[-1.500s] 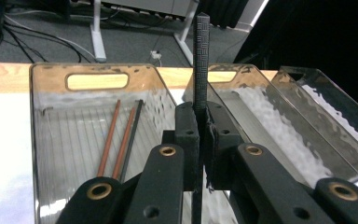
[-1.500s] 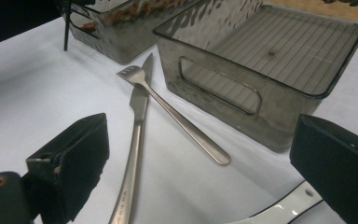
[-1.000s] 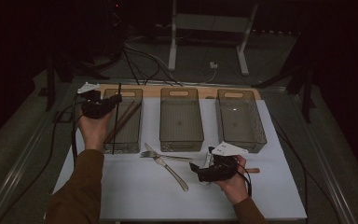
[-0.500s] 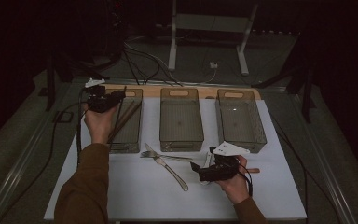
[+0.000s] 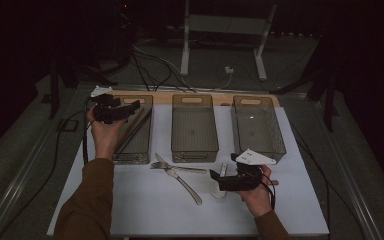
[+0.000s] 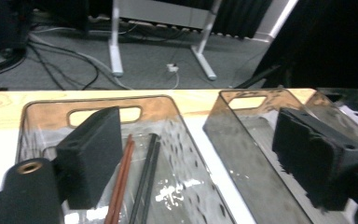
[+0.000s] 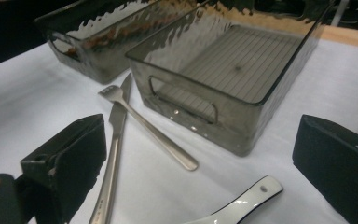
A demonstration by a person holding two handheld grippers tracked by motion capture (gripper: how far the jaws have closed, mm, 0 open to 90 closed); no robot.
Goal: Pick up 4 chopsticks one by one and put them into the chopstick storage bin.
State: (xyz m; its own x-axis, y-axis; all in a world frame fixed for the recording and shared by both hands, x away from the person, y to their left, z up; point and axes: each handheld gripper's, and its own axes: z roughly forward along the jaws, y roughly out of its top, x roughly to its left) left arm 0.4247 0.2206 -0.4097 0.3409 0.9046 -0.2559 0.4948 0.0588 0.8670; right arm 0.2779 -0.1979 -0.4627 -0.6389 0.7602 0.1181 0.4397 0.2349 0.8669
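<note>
Left tongs (image 6: pixel 200 158), just opening, released above slim chopsticks (image 6: pixel 135 182); right tongs (image 7: pixel 205 177) released.

Chopsticks (image 6: pixel 137 182) in bin (image 6: pixel 186 140), tool (image 6: pixel 200 158) open, empty

Three smoky, translucent plastic bins (image 5: pixel 195 127) with glossy, rippled walls stand on a smooth matt white sheet (image 5: pixel 145 200); behind the bins runs a pale wood strip (image 5: pixel 162 93). In front of the middle bin lie a polished metal fork (image 7: pixel 144 126) and knife (image 7: pixel 112 154), and a glossy white spoon (image 7: pixel 242 203).
</note>
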